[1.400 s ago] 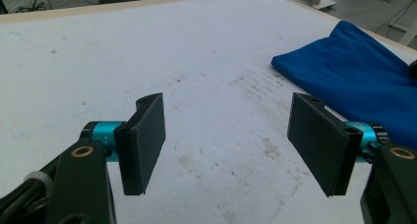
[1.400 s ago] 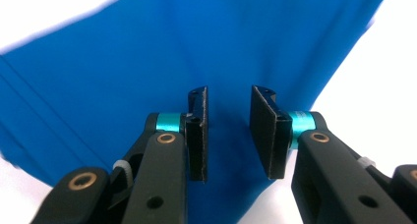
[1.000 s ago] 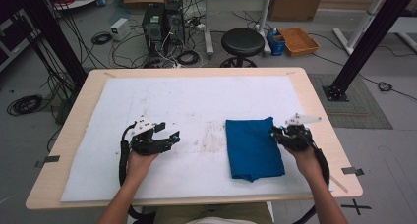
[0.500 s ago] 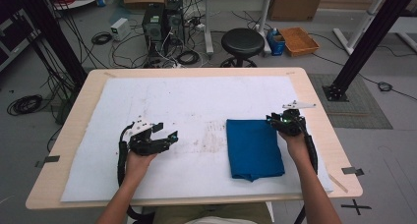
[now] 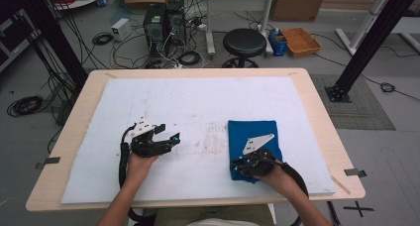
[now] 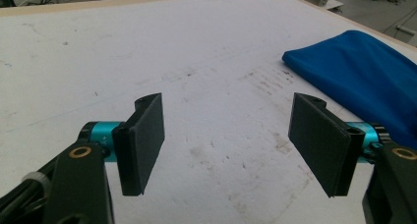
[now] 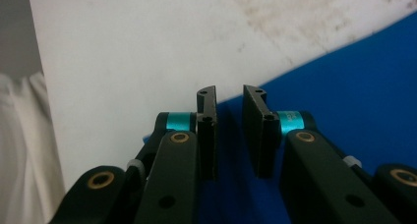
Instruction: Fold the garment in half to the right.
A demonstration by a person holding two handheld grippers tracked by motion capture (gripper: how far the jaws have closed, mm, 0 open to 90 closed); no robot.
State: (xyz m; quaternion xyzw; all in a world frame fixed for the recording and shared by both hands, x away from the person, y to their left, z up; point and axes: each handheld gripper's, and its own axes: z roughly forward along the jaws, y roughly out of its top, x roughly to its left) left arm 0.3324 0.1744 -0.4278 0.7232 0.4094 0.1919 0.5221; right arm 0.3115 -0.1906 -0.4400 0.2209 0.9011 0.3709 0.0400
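We see a blue cloth [image 5: 253,139], folded into a rough rectangle, lying flat on the right half of the white mat [image 5: 188,107]; its surface looks smooth, with soft rolled edges in the left gripper view [image 6: 364,81]. Right gripper [image 5: 237,167] sits at the cloth's near-left corner, jaws narrowed to a small gap with the cloth edge between them [image 7: 344,86]; we can't tell if they actually pinch the fabric. Left gripper [image 5: 171,139] rests on the mat well apart from the cloth, jaws wide, nothing between them. The mat has faint brown smudges [image 5: 210,132] between the grippers and covers most of the wooden table [image 5: 317,102]. Behind the table: a black stool [image 5: 244,40], computer towers [image 5: 163,20], loose cables on the floor, a cardboard tray [image 5: 301,40]. Cloth's far and right edges are free, with bare mat around them.
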